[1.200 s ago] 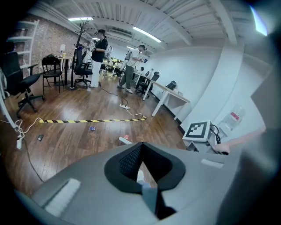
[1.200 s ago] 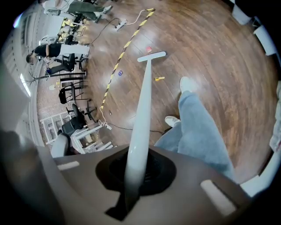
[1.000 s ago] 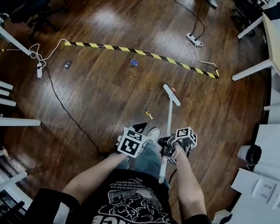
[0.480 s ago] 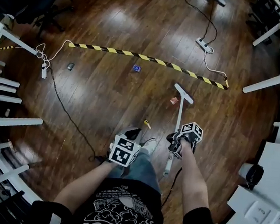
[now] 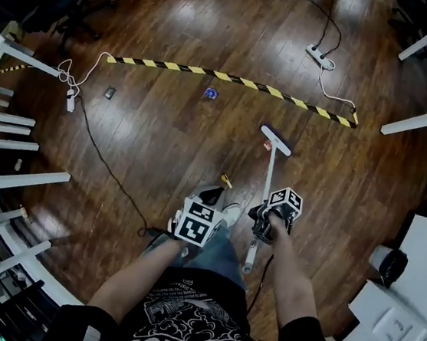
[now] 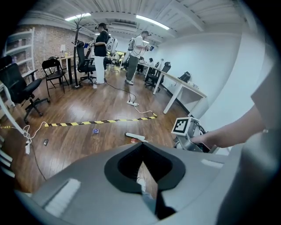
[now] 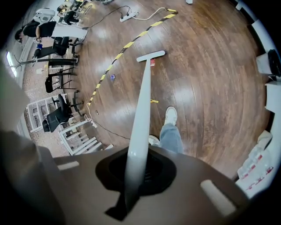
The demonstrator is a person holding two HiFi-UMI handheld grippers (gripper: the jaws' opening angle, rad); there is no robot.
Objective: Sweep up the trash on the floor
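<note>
Right gripper view shows my right tool (image 7: 134, 176) clenched on the broom (image 7: 144, 96), its head far ahead, just beside the red scrap (image 7: 152, 62), so I should drag low and slowly, left tool (image 6: 142, 173) pinched shut, seemingly empty.

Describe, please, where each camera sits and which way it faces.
Head view: on the head, facing steeply down; shows both forearms, left gripper, right gripper.
Left gripper view: on the left gripper, facing across the room; shows the right gripper.
Right gripper view: on the right gripper, facing down the broom; shows a leg.
Shared: all show the striped tape.
</note>
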